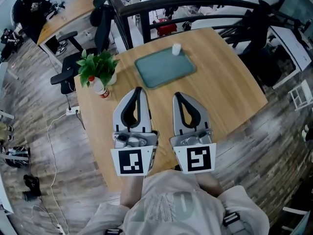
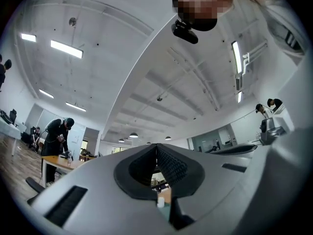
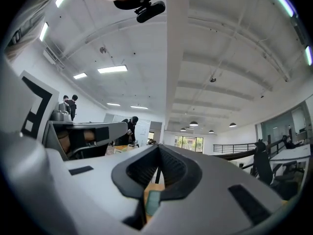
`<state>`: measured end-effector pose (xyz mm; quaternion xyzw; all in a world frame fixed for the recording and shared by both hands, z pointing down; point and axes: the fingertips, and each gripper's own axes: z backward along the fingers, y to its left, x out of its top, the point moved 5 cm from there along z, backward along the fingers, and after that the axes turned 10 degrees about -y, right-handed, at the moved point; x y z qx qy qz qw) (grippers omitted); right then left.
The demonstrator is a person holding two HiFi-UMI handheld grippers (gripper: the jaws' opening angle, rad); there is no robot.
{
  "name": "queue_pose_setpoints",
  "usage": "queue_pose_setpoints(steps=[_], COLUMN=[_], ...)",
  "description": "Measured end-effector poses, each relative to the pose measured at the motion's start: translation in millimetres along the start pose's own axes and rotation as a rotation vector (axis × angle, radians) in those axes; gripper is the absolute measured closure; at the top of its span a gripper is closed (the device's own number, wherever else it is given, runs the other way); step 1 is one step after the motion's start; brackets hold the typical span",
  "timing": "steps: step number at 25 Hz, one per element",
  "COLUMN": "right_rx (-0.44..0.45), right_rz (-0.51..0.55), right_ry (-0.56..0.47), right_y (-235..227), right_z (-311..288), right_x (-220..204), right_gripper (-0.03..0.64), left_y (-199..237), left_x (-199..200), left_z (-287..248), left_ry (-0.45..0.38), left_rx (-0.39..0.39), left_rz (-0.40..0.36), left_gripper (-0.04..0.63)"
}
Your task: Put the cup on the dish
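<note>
The left claw [image 1: 139,90] and right claw [image 1: 176,95] sit side by side at lower centre of the head view. Each is pressed together on nothing, tips aimed up-frame toward the green dish [image 1: 161,71]. The white cup [image 1: 176,49] stands upright, its long axis vertical, on the dish's upper right corner, atop the wooden surface [image 1: 230,92].

Your left gripper [image 1: 139,89] and right gripper [image 1: 177,94] are pale grey with black inner pads, and each carries a black-and-white square marker. The flat rectangular dish [image 1: 164,68] is muted teal. The small cylindrical cup [image 1: 176,48] at its far edge is white. The round wooden table [image 1: 230,89] is light honey tan. At its left edge, the leafy potted plant [image 1: 98,66] is bright green and the plastic bottle [image 1: 100,88] is white with red markings.
</note>
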<state>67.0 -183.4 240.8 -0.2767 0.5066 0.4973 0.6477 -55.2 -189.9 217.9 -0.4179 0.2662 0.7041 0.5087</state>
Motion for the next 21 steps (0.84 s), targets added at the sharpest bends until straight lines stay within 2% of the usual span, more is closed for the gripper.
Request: queue_pose_setpoints(steps=[6, 14, 21], right_rx=[-0.044, -0.068, -0.04], right_rz=[-0.03, -0.015, -0.035], right_ry=[0.024, 0.061, 0.059], right_y=[-16.0, -28.4, -32.3], right_z=[-0.7, 0.9, -1.9], right_x=[-4.0, -9.1, -15.7], right_gripper=[0.598, 0.598, 0.598], left_y=[-2.6, -8.9, -12.0], left_x=[-6.2, -13.8, -22.4], left_z=[-4.1, -9.7, -15.1], left_ry=[0.016, 0.032, 0.07], left_rx=[0.003, -0.008, -0.018], left_rz=[0.004, 0.003, 0.004], left_gripper=[0.586, 0.586, 0.586])
